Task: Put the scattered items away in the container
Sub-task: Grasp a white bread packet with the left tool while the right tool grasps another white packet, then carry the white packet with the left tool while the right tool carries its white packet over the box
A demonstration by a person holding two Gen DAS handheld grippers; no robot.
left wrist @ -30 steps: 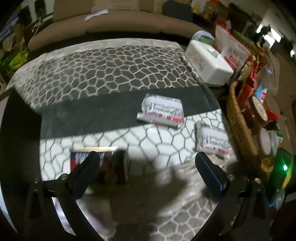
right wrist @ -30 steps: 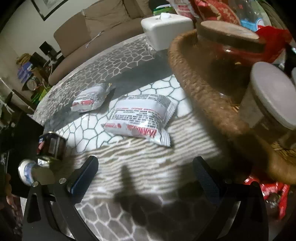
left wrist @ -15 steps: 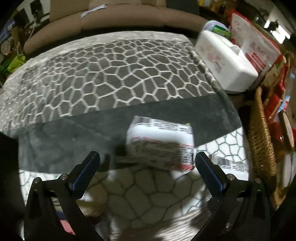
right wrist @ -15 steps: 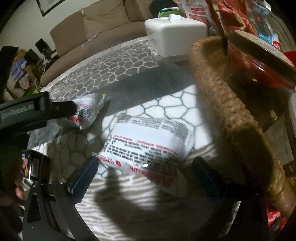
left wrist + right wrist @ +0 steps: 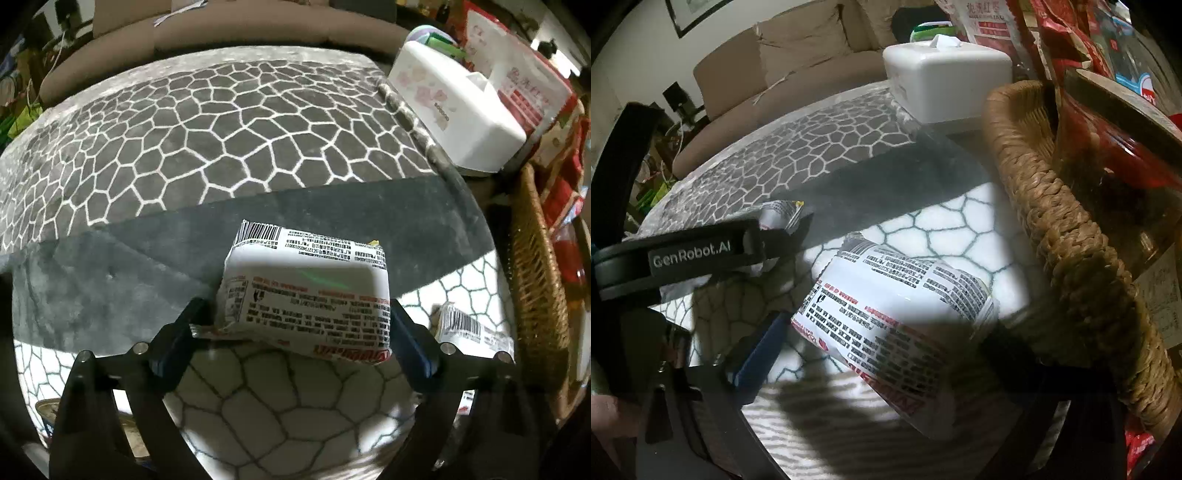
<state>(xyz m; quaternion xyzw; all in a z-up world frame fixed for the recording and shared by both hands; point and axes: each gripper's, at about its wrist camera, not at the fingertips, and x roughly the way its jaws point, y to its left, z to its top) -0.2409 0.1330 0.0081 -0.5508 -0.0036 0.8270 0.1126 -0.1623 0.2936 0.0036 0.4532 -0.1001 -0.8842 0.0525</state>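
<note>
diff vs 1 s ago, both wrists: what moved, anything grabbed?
Both grippers advanced onto a packet each. The left gripper left the can and now has its fingers on both sides of the far white snack packet. The right gripper moved forward and now straddles the near packet beside the wicker basket. A firm grip isn't certain on either. Unchanged: tissue box, basket and patterned cloth.

Home living room: beige sofa (image 5: 798,62) behind honeycomb-patterned rug (image 5: 221,140), framed picture (image 5: 698,14) on wall, tissue box (image 5: 945,77), wicker basket (image 5: 1067,236) (snack packets piled beside).
</note>
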